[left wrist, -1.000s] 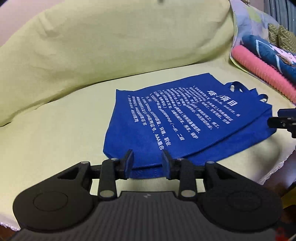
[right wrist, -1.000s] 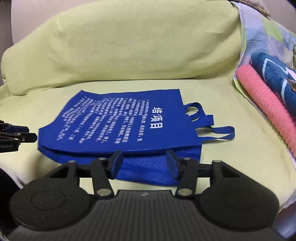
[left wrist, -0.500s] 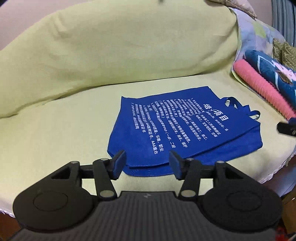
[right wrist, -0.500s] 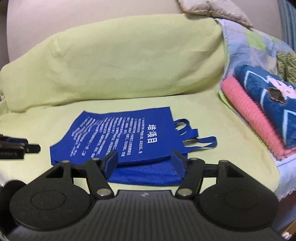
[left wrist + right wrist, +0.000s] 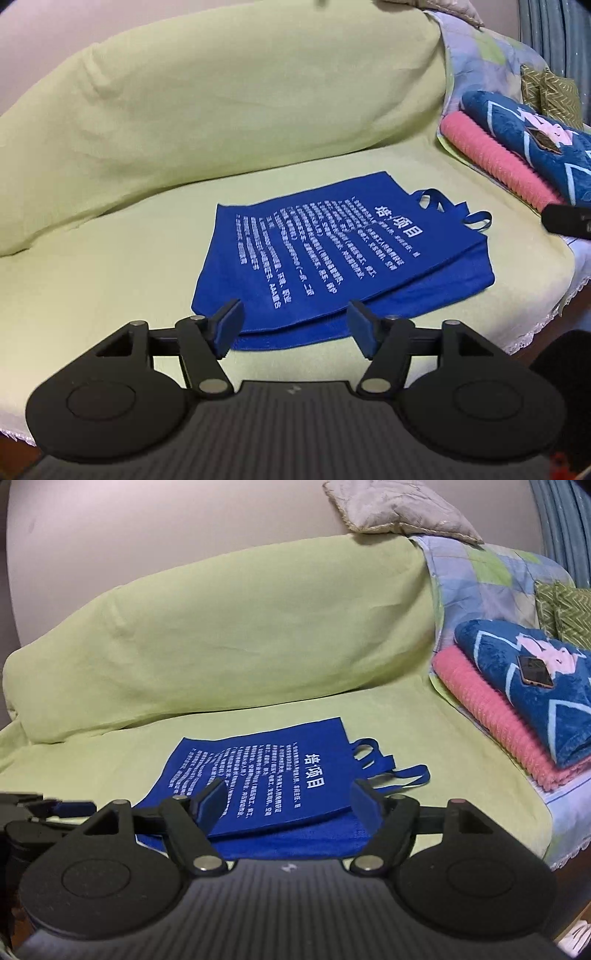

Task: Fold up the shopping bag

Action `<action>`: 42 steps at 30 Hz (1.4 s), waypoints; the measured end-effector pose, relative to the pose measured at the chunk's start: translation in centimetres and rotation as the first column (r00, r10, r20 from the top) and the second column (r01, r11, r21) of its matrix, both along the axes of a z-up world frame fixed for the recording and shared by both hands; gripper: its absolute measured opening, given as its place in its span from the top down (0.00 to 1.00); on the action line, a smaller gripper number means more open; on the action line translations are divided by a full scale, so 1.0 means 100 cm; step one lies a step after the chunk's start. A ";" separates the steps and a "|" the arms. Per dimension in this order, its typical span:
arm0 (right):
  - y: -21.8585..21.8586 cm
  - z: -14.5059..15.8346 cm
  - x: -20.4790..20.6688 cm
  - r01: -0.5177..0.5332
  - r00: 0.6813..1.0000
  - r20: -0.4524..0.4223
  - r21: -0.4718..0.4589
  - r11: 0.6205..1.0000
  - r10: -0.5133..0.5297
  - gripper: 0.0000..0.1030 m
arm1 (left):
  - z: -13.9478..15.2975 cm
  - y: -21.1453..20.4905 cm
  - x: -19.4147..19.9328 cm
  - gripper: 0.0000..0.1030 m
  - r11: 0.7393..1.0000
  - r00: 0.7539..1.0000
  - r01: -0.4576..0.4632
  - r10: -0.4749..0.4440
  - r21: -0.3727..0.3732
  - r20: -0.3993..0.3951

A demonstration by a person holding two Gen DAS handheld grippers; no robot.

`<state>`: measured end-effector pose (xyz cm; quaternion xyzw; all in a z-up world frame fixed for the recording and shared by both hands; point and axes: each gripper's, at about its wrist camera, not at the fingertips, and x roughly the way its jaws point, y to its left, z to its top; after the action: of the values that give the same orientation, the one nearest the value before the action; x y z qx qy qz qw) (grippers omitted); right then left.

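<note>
A blue shopping bag (image 5: 325, 254) with white printed text lies flat on the green-covered sofa seat, its handles (image 5: 454, 210) pointing right. The same bag (image 5: 273, 786) shows in the right wrist view, handles (image 5: 391, 771) to the right. My left gripper (image 5: 295, 325) is open just in front of the bag's near edge, holding nothing. My right gripper (image 5: 288, 805) is open too, raised above the bag's near edge and empty. The right gripper's tip (image 5: 565, 221) pokes in at the far right of the left wrist view.
A green sheet covers the sofa seat (image 5: 110, 277) and backrest (image 5: 240, 635). At the right lie a folded pink towel (image 5: 491, 716) and blue blanket (image 5: 535, 679) with a phone (image 5: 535, 670) on top. A grey cushion (image 5: 399, 506) rests on the backrest.
Both grippers have pulled back and up from the bag, and their jaws have spread wider. The bag lies still on the seat.
</note>
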<state>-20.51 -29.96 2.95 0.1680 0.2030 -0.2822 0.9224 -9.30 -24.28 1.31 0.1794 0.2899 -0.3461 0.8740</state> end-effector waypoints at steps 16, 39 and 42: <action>-0.048 -0.050 -0.002 0.007 1.000 -0.019 0.119 0.993 -0.005 0.22 | -0.014 -0.039 0.000 0.33 0.998 1.000 0.002 -0.003 0.070 0.012; -0.094 -0.118 -0.018 0.139 0.990 -0.063 0.300 0.944 -0.126 0.14 | -0.085 -0.136 -0.019 0.26 0.818 0.789 0.464 -0.556 0.339 0.262; -0.097 -0.123 -0.018 0.151 0.988 -0.066 0.331 0.932 -0.137 0.14 | -0.107 -0.152 -0.020 0.26 0.740 0.709 0.507 -0.650 0.442 0.274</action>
<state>-22.26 -39.70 -9.37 0.3308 0.2543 -0.3139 0.8529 -11.28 -39.49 -9.40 0.4761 0.0814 -0.5060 0.7146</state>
